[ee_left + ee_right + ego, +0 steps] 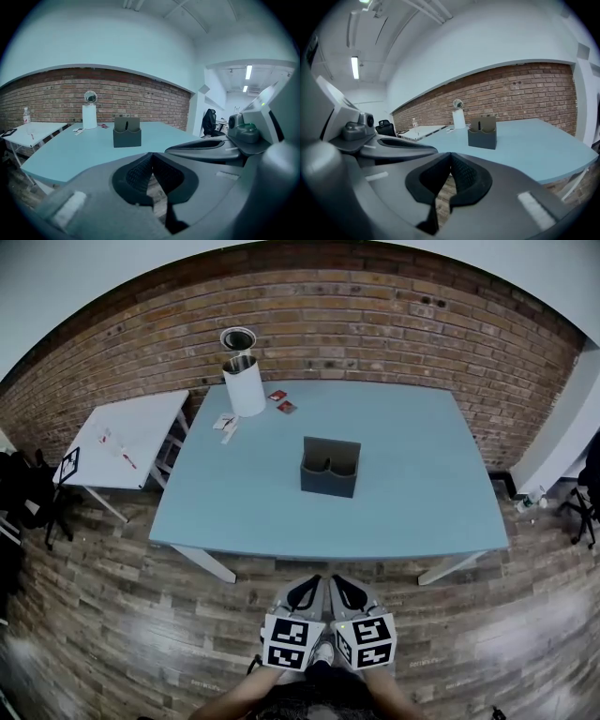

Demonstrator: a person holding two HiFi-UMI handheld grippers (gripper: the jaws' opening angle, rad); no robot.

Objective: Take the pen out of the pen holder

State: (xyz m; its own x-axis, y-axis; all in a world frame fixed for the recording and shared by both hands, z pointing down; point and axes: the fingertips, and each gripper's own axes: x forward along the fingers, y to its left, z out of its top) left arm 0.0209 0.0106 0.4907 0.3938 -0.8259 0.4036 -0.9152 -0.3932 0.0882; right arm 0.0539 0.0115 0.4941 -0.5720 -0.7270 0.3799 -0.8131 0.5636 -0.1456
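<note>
A dark grey pen holder (330, 468) with two compartments stands near the middle of the light blue table (412, 493). The left gripper view shows the holder (127, 131) with a dark pen (125, 124) upright inside it. From the right gripper view, the holder (483, 131) and the pen (478, 125) lie straight ahead. My left gripper (302, 596) and right gripper (349, 594) hang side by side over the wooden floor, short of the table's front edge and far from the holder. Both the left gripper (151, 157) and the right gripper (450, 157) are shut with nothing in them.
A white cylinder (244, 383) with a small round mirror (237, 338) behind it stands at the table's far left corner, with small cards (281, 401) beside it. A white side table (127, 439) stands to the left. A brick wall (375, 324) runs behind.
</note>
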